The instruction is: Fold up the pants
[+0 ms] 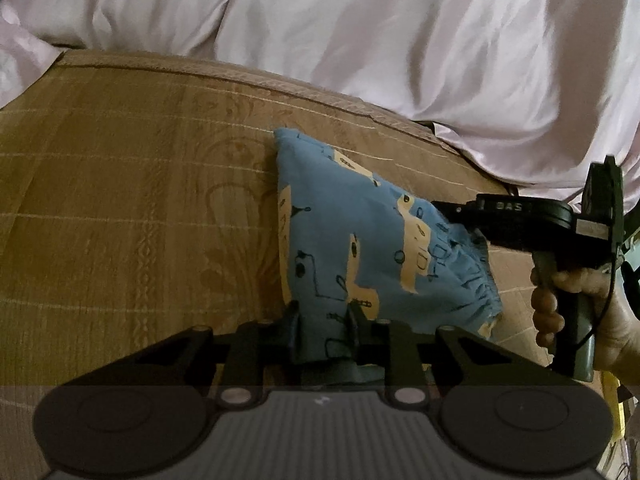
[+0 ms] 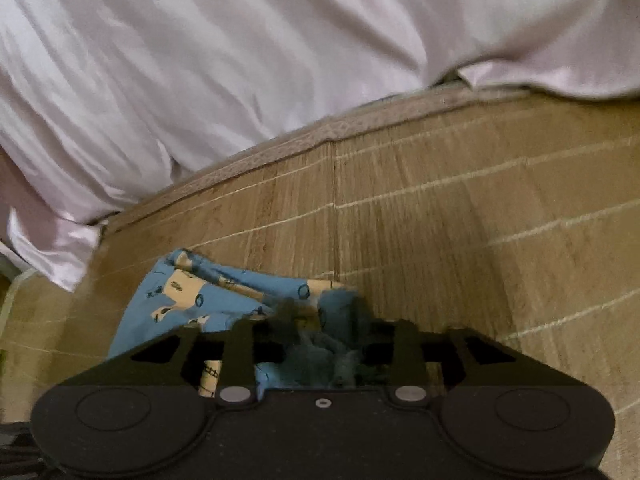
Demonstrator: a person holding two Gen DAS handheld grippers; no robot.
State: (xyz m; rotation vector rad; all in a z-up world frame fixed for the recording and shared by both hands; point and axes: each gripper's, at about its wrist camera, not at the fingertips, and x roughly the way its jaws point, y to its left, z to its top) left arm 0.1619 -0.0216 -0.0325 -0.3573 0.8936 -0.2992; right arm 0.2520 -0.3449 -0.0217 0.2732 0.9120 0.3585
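Left wrist view: my left claw (image 1: 323, 316) is pinching the near edge of the blue pants (image 1: 352, 240), its two fingers pressed onto the cloth. The pants, printed with cream shapes, are lying bunched on a tan woven mat (image 1: 140, 200), right of the mat's middle. At the right, my right claw (image 1: 444, 210) is reaching in onto the gathered waistband, with my hand (image 1: 568, 304) gripping its handle. Pale pink bedding (image 1: 360, 32) is heaped along the far side.

Right wrist view: my right claw (image 2: 320, 320) is pressing together on a crumpled fold of the pants (image 2: 192, 296), which are spreading left and near of the fingers. The mat (image 2: 460, 220) is stretching right, and the bedding (image 2: 200, 60) is filling the far side.
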